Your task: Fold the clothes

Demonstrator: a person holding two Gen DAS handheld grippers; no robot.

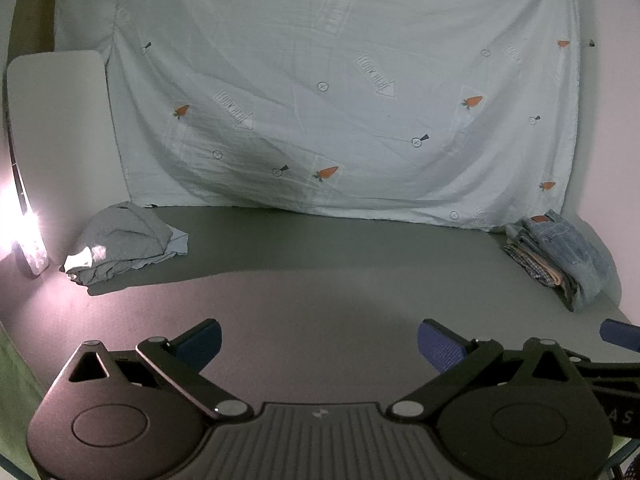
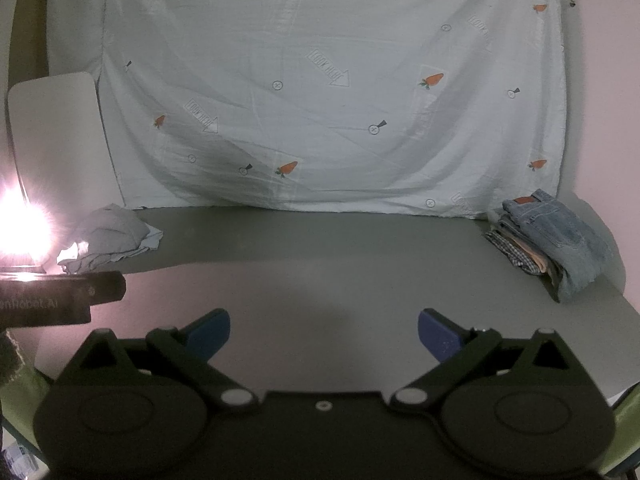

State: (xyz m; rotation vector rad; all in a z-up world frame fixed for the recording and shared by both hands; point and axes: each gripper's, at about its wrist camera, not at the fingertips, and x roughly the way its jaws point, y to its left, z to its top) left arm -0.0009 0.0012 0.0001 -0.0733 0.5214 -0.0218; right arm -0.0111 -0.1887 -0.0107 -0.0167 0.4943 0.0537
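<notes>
A crumpled grey garment (image 1: 120,240) lies at the far left of the grey table (image 1: 320,280); it also shows in the right wrist view (image 2: 112,236). A stack of folded clothes topped by blue jeans (image 1: 560,256) sits at the far right, also in the right wrist view (image 2: 556,240). My left gripper (image 1: 320,344) is open and empty, low over the table's near part. My right gripper (image 2: 324,332) is open and empty beside it; one of its blue fingertips (image 1: 620,334) shows at the left view's right edge.
A pale sheet with carrot prints (image 1: 340,92) hangs behind the table. A bright lamp (image 2: 20,220) glares at the far left beside a white board (image 1: 56,120). The left gripper's body (image 2: 60,300) juts in at the right view's left edge.
</notes>
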